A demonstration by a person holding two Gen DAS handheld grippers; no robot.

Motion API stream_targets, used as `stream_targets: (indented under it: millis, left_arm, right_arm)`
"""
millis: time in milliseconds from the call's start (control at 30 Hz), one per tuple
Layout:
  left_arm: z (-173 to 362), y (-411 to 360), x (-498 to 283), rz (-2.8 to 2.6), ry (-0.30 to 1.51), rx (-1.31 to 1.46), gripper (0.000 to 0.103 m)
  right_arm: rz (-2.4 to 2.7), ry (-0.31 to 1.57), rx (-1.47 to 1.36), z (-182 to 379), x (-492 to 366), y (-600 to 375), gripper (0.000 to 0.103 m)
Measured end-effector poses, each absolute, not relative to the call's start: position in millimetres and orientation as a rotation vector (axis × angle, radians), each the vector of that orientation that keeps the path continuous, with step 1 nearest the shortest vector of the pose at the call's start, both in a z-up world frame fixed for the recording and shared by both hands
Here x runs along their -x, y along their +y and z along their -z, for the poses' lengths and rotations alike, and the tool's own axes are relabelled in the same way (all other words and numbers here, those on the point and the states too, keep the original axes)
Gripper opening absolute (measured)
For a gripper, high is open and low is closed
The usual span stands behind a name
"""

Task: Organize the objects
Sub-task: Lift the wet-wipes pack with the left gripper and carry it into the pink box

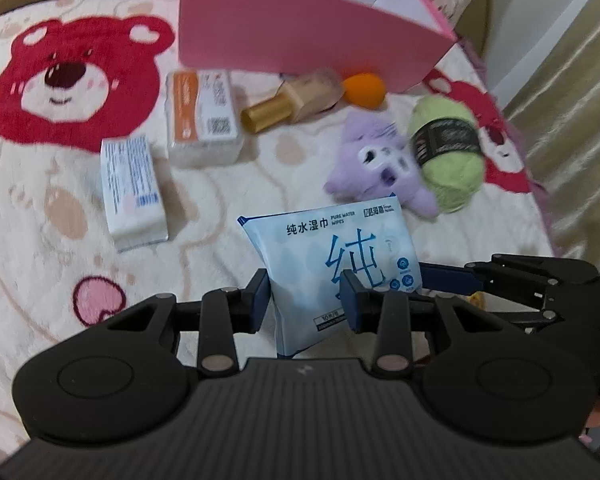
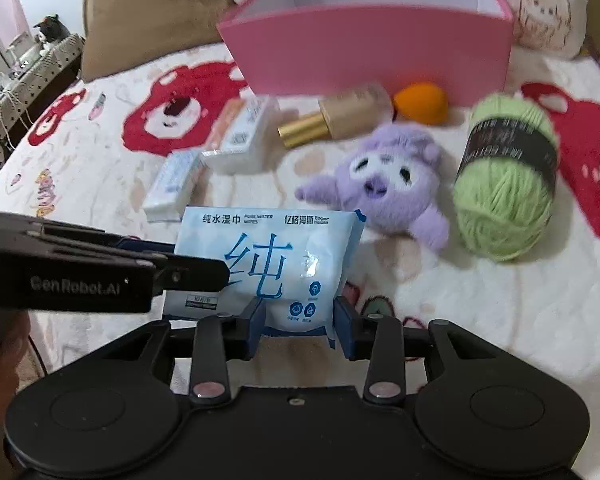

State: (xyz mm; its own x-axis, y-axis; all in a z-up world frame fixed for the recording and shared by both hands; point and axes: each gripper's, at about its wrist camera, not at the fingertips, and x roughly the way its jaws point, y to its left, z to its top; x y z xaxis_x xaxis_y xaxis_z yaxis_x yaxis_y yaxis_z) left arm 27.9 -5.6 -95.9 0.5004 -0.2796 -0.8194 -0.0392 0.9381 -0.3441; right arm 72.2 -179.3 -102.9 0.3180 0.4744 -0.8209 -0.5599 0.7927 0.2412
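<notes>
Bed blanket (image 1: 220, 200), cream with red bear faces, spread beneath everything. Pink box (image 1: 300, 28), open-topped and white inside, standing at the far side of the blanket; seen also from the right wrist (image 2: 372, 60).

Green yarn ball (image 2: 504, 184) with a dark paper band, lying at right, just beside the purple plush toy (image 2: 384, 184); touching or overlapping it in the left wrist view, yarn (image 1: 448, 156) against plush (image 1: 380, 160).

Blue-and-white pack of wet wipes (image 1: 340, 264), held up off the blanket between both tools, printed face toward the cameras. Left gripper (image 1: 304, 300) closed on the lower left part of the pack, blue pads pressing both faces. Right gripper (image 2: 300, 320) closed on the lower right corner of the same pack (image 2: 276, 264). Each tool visible in the other's view: right gripper entering from the right edge in the left wrist view, left gripper from the left edge in the right wrist view, with part of a hand (image 2: 0, 344) below it.

Orange-labelled tissue pack (image 1: 204, 120) and smaller blue-printed tissue pack (image 1: 134, 192), lying left of centre, near each other but apart. Beige bottle with a gold cap (image 1: 292, 100), on its side in front of the box. Orange egg-shaped sponge (image 1: 364, 90), just beside the bottle's base, close to the box wall.
</notes>
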Motion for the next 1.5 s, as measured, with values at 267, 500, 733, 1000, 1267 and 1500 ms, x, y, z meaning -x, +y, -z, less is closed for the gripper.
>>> stream_targets:
  millis: [267,500,733,1000,1267,1500]
  left_arm:
    - [45.0,-5.5,-26.3,0.17,0.958,0.328,0.036]
    - [-13.0,-3.6,-36.2,0.174,0.88,0.28,0.036]
    - [-60.9,-7.4,-51.4,0.208,0.766,0.265,0.036]
    - [-93.2,-13.6,-104.5,0.241,0.745,0.329,0.036]
    - [-75.0,-11.0,-192.6,0.242,0.793,0.292,0.036]
    - [-17.6,-10.8,-288.0,0.215,0.889,0.233,0.036]
  right_arm:
    - [-0.705,0.919,0.091,50.2,-74.0,-187.3,0.045]
    - [-0.711,0.801,0.114,-1.3,-79.0,-185.1,0.043]
    - [-0.725,0.757,0.259,-51.2,-91.8,-182.7,0.04]
    - [-0.694,0.763,0.346,-98.4,-147.0,-175.9,0.04]
    - [-0.69,0.788,0.293,-77.5,-235.7,-172.3,0.04]
    - [-0.647,0.844,0.239,-3.1,-308.4,-159.3,0.038]
